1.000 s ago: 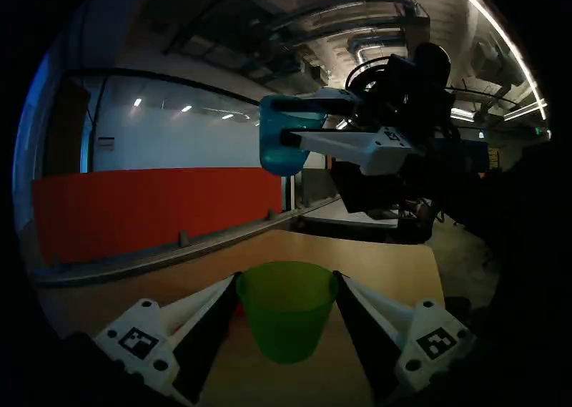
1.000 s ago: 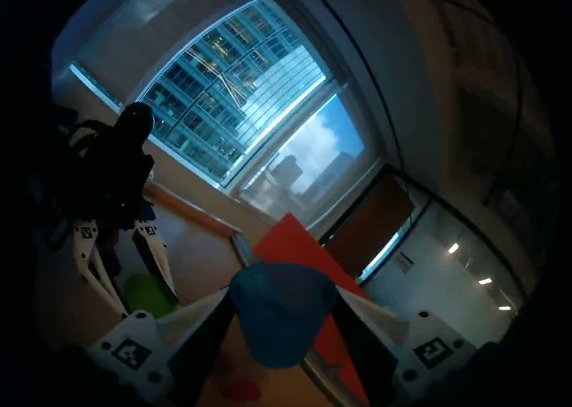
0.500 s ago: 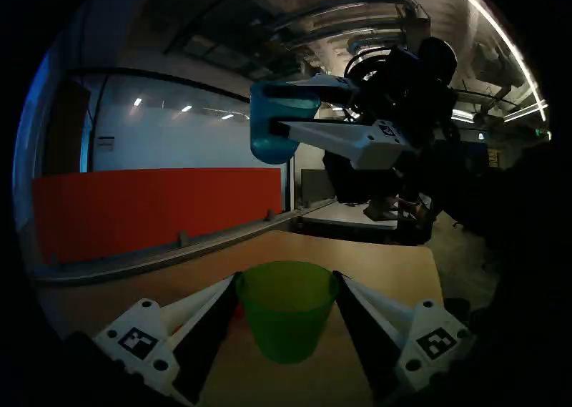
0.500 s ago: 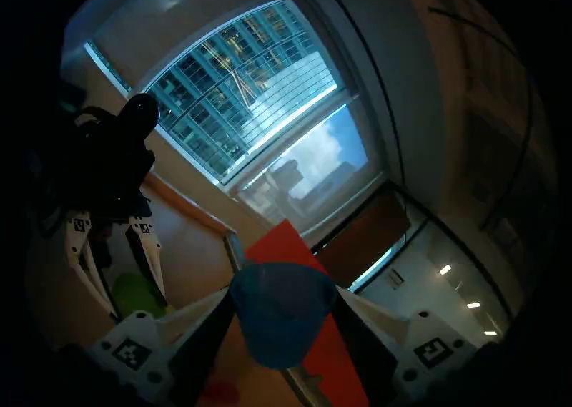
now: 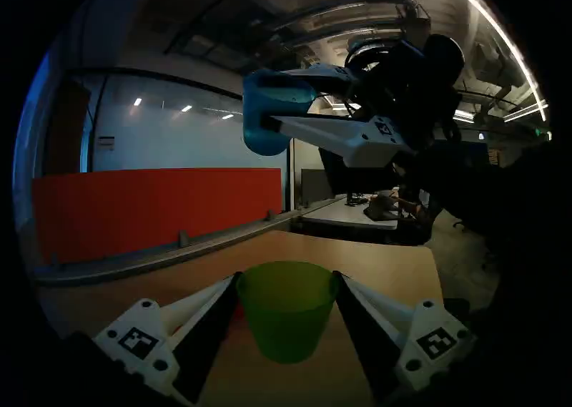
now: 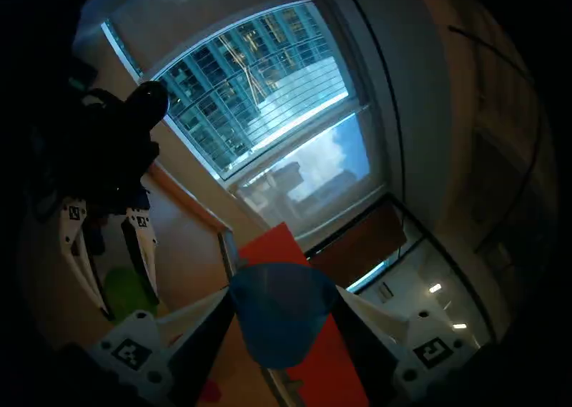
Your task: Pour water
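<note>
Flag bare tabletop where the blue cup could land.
Bare wood table beyond the green cup, up to its far edge, and a strip on the left toward the orange partition. Crowded near the camera: the left gripper clamps the green cup.

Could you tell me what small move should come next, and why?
Probably lower the blue cup toward the green cup: the right hand-held gripper holds it well above the table, too high to pour cleanly.
</note>
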Demonstrator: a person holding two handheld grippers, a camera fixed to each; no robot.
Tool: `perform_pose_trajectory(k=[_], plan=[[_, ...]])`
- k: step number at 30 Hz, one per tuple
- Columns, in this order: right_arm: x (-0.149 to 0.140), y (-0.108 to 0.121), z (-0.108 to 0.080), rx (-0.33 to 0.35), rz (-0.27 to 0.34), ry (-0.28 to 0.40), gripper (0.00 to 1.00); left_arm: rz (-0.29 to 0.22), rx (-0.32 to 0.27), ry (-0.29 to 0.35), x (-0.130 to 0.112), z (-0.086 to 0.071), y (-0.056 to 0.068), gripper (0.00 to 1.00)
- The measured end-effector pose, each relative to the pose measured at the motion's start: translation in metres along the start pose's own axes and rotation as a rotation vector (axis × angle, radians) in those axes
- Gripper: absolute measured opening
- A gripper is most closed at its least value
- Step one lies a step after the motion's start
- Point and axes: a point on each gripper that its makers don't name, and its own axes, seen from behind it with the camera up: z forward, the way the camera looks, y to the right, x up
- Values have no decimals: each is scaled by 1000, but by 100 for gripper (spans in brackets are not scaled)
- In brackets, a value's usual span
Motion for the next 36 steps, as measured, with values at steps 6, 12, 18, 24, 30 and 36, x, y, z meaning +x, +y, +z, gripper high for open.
perform_pose_trajectory(k=[6, 12, 18, 24, 30, 36], plan=[[3, 3, 4, -4, -51, 1, 91, -6, -2, 2, -1, 0, -1, 90], [5, 7, 8, -7, -91, 3, 91, -6, -3, -1, -1, 0, -1, 90], [6, 11, 10, -14, -130, 3, 91, -4, -5, -3, -1, 1, -1, 90], [8, 15, 11, -19, -151, 4, 91, -4, -9, -3, 0, 1, 1, 90], [7, 20, 12, -26, -175, 2, 91, -1, -11, -4, 0, 1, 2, 90], [6, 21, 14, -30, -201, 1, 91, -5, -10, -2, -1, 0, 1, 90]])
